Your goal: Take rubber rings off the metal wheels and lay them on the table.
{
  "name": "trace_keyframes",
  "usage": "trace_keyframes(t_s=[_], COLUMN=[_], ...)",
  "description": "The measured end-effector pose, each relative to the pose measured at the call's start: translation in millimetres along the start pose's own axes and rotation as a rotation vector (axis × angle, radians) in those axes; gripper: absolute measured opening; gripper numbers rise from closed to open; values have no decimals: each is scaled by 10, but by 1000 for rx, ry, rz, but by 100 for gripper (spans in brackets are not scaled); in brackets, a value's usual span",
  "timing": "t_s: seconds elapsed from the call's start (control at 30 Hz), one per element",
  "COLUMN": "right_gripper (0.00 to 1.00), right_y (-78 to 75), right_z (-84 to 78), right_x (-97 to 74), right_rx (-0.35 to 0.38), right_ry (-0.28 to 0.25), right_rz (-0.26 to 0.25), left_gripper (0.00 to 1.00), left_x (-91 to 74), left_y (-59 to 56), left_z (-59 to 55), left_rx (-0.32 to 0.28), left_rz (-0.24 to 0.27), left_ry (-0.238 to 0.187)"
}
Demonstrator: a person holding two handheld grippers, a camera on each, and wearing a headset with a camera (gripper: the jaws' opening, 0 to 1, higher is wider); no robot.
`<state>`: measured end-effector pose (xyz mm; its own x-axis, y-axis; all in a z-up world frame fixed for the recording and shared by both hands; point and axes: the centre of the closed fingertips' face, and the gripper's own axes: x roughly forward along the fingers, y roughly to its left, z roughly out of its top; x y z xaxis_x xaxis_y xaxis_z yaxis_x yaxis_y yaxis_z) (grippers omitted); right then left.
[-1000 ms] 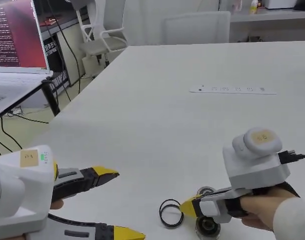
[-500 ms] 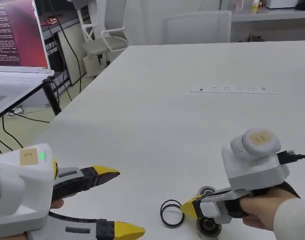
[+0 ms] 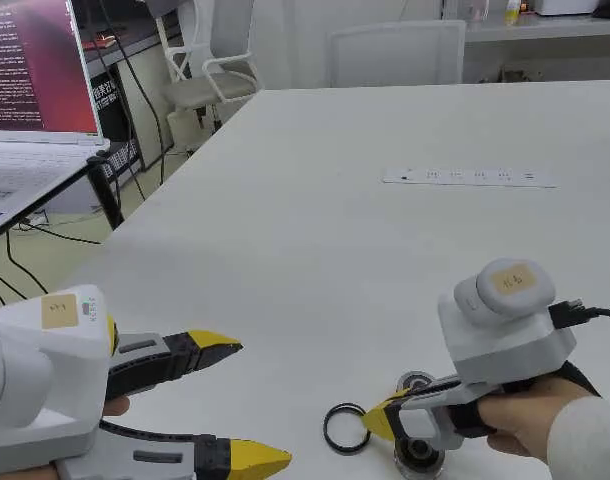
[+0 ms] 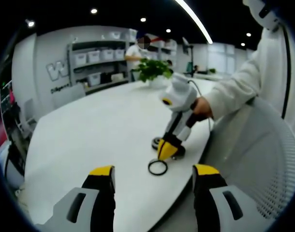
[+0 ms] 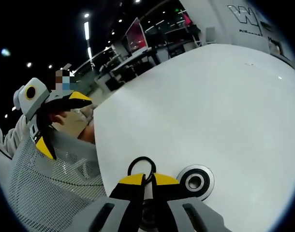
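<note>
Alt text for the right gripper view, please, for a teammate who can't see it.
The right gripper, jaws shut, points at a black rubber ring lying on the white table at its tips. A metal wheel sits just right of the jaws; the left gripper hangs open at upper left.

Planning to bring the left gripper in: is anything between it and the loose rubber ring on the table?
Nothing visible: bare table lies between the open left gripper and the rubber ring. The right gripper, fingers shut, meets the ring from the far side.
</note>
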<state>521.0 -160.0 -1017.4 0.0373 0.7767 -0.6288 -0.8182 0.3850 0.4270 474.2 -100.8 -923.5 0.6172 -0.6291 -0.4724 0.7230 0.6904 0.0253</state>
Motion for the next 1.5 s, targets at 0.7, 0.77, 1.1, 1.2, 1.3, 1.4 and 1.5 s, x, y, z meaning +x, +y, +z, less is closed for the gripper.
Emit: trace_keyframes(t_s=[0.7,0.77,1.1,1.2,1.3,1.4,1.5], right_gripper=[6,7,12,12,12,13,15], right_y=[-8,-10,-63,-66,-82,-100,-114], right_z=[103,140,360,414,475,507,521], right_x=[-79,-105,-298,-360,-430,-498,-548], right_rx=[-9,-9,-13,-19,-28,-30,-34], right_ry=[-31,-45,-129,-148,-171,-188,-194], right_rz=[-14,-16,-42,-44,-55,-59,-62], left_gripper=[66,66,67,67,68,68,68], left_x=[-5,-5,-13,-26,-33,-40,-31], left_y=[13,14,3,14,24,29,33], left_z=[2,1,91,115,120,194,326], left_rx=[-2,1,4,23,58,75,86], left_rz=[7,7,-2,0,5,5,-6], left_ry=[-1,0,-45,-53,-36,-50,-69])
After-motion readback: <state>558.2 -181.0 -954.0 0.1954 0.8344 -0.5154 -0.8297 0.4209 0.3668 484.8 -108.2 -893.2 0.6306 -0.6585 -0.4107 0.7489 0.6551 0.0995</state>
